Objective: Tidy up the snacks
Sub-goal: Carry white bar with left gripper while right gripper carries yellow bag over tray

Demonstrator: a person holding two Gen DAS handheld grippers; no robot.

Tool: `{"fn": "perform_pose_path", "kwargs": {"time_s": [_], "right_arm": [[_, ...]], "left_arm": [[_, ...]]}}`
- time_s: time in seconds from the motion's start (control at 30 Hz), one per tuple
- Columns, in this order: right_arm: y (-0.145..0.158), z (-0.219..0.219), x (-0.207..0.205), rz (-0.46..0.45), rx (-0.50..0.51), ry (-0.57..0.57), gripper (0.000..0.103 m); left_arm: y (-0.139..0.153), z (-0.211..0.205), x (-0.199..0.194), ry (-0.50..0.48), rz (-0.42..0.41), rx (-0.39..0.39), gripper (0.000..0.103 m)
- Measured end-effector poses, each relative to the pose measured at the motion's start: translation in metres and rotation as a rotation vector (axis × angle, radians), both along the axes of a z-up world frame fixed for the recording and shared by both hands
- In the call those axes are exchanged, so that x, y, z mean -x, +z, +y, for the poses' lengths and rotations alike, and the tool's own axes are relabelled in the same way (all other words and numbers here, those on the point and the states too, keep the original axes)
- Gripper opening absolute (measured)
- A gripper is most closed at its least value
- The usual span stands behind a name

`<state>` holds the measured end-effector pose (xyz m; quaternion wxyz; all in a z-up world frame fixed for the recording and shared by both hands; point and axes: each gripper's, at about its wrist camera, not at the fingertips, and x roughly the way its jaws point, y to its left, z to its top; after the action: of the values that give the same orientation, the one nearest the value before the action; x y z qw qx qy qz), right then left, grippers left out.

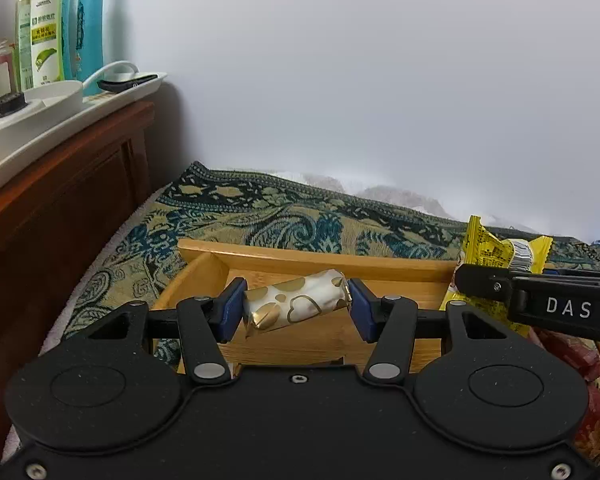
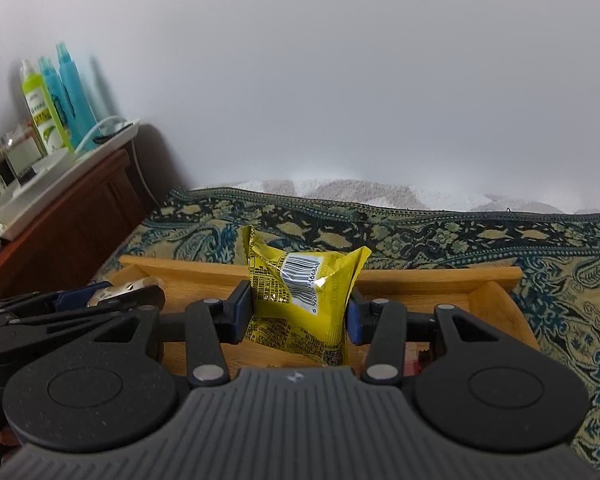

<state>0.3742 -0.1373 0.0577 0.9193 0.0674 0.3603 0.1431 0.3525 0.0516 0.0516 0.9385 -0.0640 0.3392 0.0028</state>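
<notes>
The left gripper (image 1: pixel 296 306) clenches a white candy roll printed with gold hearts (image 1: pixel 296 304), the right gripper (image 2: pixel 296 312) a yellow crinkled foil snack packet (image 2: pixel 300 300); both hang over the shallow bamboo tray (image 2: pixel 496 304) on the patterned bedspread (image 2: pixel 460 240). Best to lower each close to the tray floor, apart, before the jaws let go.

Bed (image 2: pixel 480 204) under a patterned blue-and-tan blanket (image 2: pixel 440 240); on the blanket, a shallow wooden tray (image 2: pixel 496 300). Beside the bed, a brown wooden cabinet (image 1: pixel 60 208).
</notes>
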Motion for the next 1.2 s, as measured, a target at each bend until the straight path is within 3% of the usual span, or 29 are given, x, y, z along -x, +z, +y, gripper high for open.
{"fn": "perform_pose_path", "kwargs": {"time_s": [0.73,1.03,1.2], "right_arm": [[-0.017,0.01,-0.017,0.051,0.038,0.025,0.05],[-0.018,0.009,-0.02,0.086,0.003,0.065,0.049],[-0.02,0.006,-0.024,0.138,-0.042,0.082,0.049]], "left_arm": [[-0.024,0.003,-0.015,-0.001,0.065,0.029,0.052],[-0.025,-0.008,-0.018,-0.02,0.092,-0.073,0.053],[-0.024,-0.008,-0.02,-0.022,0.104,-0.075,0.054]]}}
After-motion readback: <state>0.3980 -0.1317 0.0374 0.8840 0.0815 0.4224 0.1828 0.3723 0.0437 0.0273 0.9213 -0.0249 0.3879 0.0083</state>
